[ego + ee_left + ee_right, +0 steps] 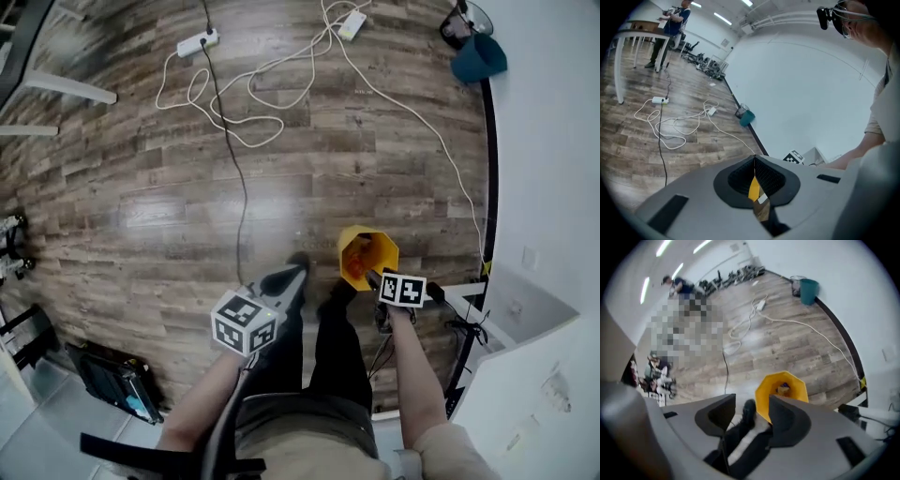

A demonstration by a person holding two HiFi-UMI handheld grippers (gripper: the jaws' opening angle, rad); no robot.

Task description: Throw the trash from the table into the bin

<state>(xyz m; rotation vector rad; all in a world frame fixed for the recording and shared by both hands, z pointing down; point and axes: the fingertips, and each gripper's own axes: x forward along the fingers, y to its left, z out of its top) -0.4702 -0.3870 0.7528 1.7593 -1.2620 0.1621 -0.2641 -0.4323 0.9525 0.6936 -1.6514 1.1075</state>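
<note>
Left gripper [754, 171] clamps yellow wrapper [754, 189] | right gripper [751, 405] jaws apart, near bin [764, 392]

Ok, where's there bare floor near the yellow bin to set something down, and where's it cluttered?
Free: the wood floor left of the black cable, below the white cable loops; also the strip above the yellow bin, between that black cable and the long white cord. Crowded: right of the bin by the wall, where wires bunch.

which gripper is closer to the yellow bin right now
Right. The right gripper, jaws open, hangs at the rim of the yellow bin; the left gripper, shut on a yellow scrap, sits apart to its left.
</note>
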